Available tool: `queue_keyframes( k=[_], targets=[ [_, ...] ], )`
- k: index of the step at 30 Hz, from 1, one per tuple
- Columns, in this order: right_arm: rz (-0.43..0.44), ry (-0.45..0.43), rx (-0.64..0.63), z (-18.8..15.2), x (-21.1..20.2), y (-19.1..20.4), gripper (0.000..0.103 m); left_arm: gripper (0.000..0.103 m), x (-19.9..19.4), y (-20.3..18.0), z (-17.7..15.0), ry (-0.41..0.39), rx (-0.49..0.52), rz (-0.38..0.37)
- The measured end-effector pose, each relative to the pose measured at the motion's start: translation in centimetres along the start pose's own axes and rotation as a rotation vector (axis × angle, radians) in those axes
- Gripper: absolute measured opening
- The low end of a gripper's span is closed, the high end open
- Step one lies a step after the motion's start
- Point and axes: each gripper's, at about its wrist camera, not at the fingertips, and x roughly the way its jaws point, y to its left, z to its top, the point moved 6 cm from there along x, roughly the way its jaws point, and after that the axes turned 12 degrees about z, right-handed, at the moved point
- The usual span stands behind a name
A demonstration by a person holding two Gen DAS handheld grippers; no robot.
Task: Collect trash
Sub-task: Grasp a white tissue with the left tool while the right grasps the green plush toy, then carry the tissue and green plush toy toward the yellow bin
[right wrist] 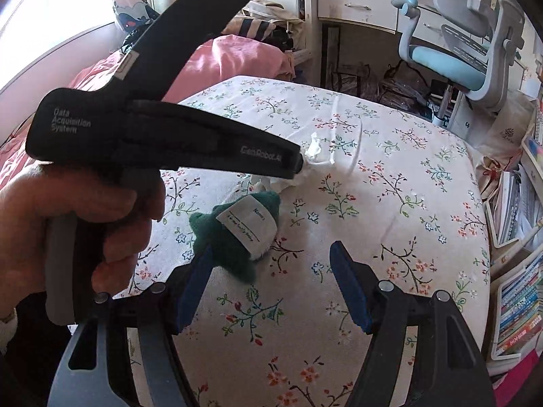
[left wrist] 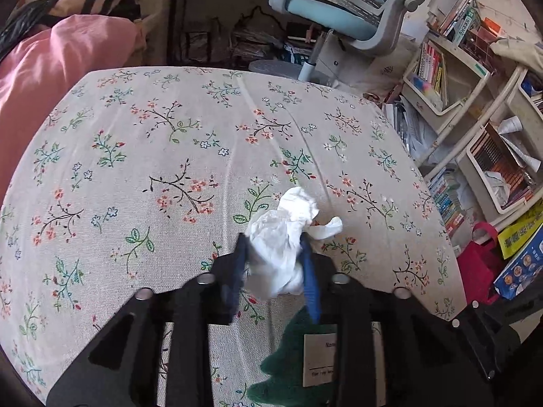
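hiding part of crumpled tissue (left wrist: 288, 240): left hand-held gripper (left wrist: 275, 254).

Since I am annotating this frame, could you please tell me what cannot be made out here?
- Green felt piece: mostly hidden behind the left gripper in the left wrist view.
- Its white label: print too small to read.
- Crumpled tissue: in the right wrist view, largely covered by that gripper.
- No trash bin in view.

Crumpled white tissue (left wrist: 286, 240): wadded, clamped between the blue pads (left wrist: 310, 271) of the left tool (left wrist: 275, 264), raised just above the floral worktop (left wrist: 135, 169), one loose twisted end sticking out right.
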Motion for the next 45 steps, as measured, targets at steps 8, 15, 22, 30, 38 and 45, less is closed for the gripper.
queue_keyframes(
  k=[8, 15, 22, 30, 38, 45],
  targets=[
    [0.081, -0.020, 0.080, 1.8, 1.1, 0.5, 0.068, 0.012, -1.9, 4.2, 0.4, -0.039, -0.143, 0.011],
    [0.091, 0.029, 0.108, 2.0, 3.0, 0.7, 0.051, 0.012, -1.2, 6.0, -0.8, -0.002, -0.193, 0.036],
    [0.037, 0.042, 0.035, 0.9, 0.6, -0.1, 0.035, 0.012, -1.7, 4.8, -1.3, 0.005, -0.139, 0.017],
    [-0.063, 0.056, 0.036, -1.8, -3.7, -3.6, 0.034, 0.013, -2.7, 2.5, -3.8, 0.064, -0.124, -0.098],
    [-0.061, 0.038, 0.081, -2.9, -4.9, -4.8, 0.046, 0.070, -3.9, 0.9, -3.9, -0.009, -0.028, 0.083],
    [-0.056, 0.033, 0.091, -3.3, -5.0, -4.8, 0.054, 0.070, -2.3, -0.7, -3.3, -0.033, 0.031, 0.191]
  ],
)
